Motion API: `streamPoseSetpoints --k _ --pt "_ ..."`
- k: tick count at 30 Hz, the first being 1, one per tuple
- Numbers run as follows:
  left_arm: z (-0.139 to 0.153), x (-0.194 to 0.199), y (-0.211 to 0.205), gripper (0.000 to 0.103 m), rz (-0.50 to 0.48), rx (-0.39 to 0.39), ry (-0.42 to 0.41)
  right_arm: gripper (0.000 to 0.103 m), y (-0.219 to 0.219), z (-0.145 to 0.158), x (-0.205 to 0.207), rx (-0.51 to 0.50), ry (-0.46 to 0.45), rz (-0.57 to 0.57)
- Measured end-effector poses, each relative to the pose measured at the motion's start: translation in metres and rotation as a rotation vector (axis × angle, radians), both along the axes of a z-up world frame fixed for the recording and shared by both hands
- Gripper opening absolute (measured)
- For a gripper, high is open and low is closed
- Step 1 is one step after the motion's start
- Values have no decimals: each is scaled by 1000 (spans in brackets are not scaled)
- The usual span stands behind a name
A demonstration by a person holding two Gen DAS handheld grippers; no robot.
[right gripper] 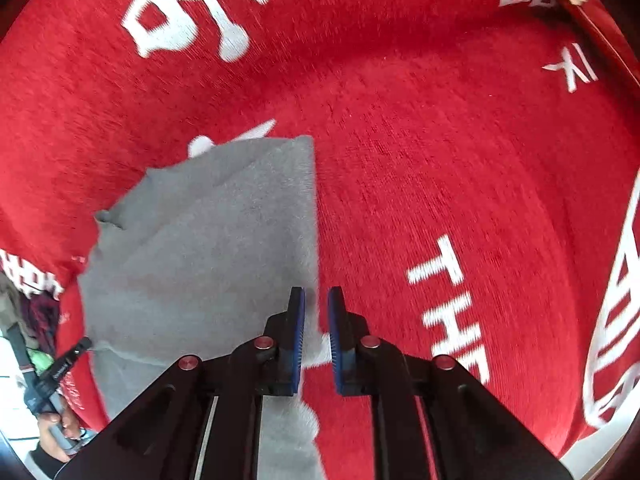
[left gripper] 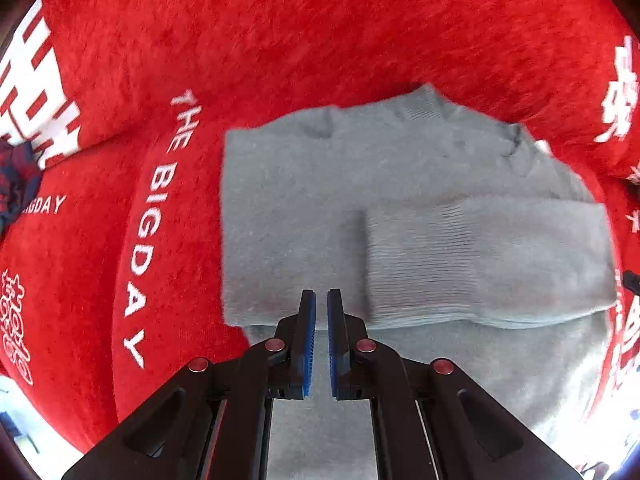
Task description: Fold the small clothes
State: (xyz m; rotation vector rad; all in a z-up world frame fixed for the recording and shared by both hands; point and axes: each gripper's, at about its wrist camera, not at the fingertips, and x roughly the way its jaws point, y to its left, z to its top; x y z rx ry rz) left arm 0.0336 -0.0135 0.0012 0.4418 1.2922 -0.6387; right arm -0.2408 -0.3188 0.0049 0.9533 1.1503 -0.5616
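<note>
A small grey knit sweater (left gripper: 304, 200) lies flat on a red plush blanket (left gripper: 280, 32). One sleeve with a ribbed cuff (left gripper: 480, 260) is folded across its body. My left gripper (left gripper: 321, 300) hovers over the sweater's lower part, jaws a narrow gap apart and empty. In the right wrist view the sweater (right gripper: 208, 248) lies to the left. My right gripper (right gripper: 316, 300) is over its right edge, jaws slightly apart, with nothing between them. The left gripper (right gripper: 76, 354) and the hand holding it show at the lower left of that view.
The red blanket (right gripper: 440, 160) has white lettering "THE BIG DAY" (left gripper: 156, 216) and large white characters (right gripper: 192, 12). A dark patterned cloth (left gripper: 16, 184) lies at the far left edge. A pale floor (left gripper: 24, 420) shows at the lower left.
</note>
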Motion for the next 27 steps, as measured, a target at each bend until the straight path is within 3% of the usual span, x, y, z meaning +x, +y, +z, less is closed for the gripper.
streamPoseSetpoints --k 4,8,9,15,22,25,27 --pt "6 -13 -25 7 -52 -41 4 13 18 3 12 22 -26 64" --pt "-24 -17 -44 7 -67 25 18 12 32 -22 26 9 67 114" --pt "-31 -17 -44 7 -72 33 3 10 32 -26 25 0 54 120" --pt "-25 -19 -41 7 -82 40 -5 9 29 -21 15 30 26 101" --pt "-15 -24 -33 7 -60 53 13 13 35 -9 14 32 69 90" --pt "-11 -29 -27 7 -63 55 27 20 42 0 14 25 66 101" --pt "-10 -33 -22 7 -66 71 31 42 49 4 12 32 65 99"
